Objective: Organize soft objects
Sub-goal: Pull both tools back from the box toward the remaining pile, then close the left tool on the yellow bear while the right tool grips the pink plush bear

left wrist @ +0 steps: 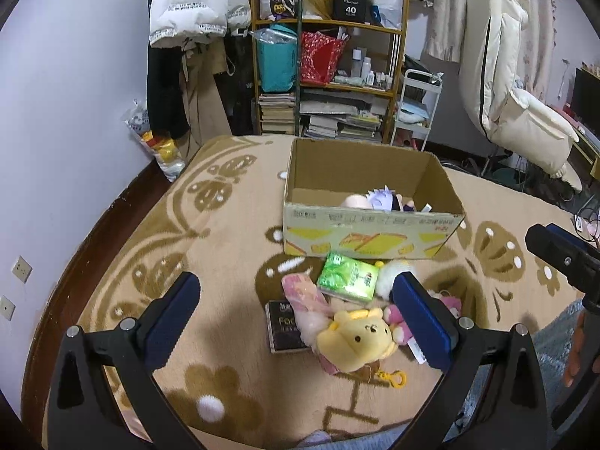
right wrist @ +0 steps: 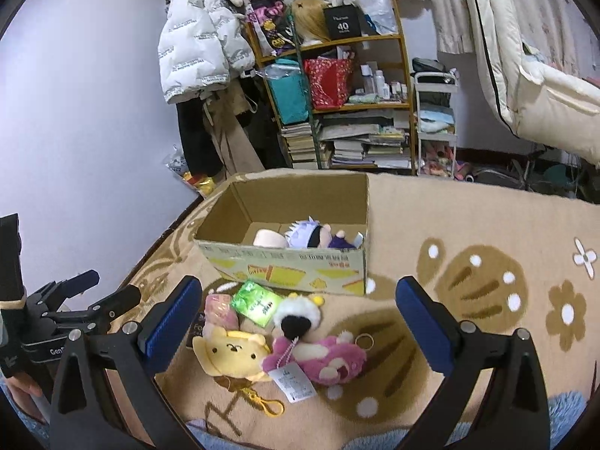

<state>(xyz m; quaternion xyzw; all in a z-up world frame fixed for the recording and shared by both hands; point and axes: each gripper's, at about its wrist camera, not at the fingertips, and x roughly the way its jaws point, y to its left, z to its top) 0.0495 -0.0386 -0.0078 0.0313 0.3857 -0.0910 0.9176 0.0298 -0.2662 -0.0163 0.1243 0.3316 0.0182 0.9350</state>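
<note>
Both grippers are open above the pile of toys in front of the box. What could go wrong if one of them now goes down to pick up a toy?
1. The yellow bear plush lies partly on the pink packet and against the dark box, so the jaws could catch those too.
2. The pink plush has a paper tag on a bead chain; a grip on the tag alone may slip.
3. The cardboard box already holds plush dolls, so a drop on that side may land on them.
</note>
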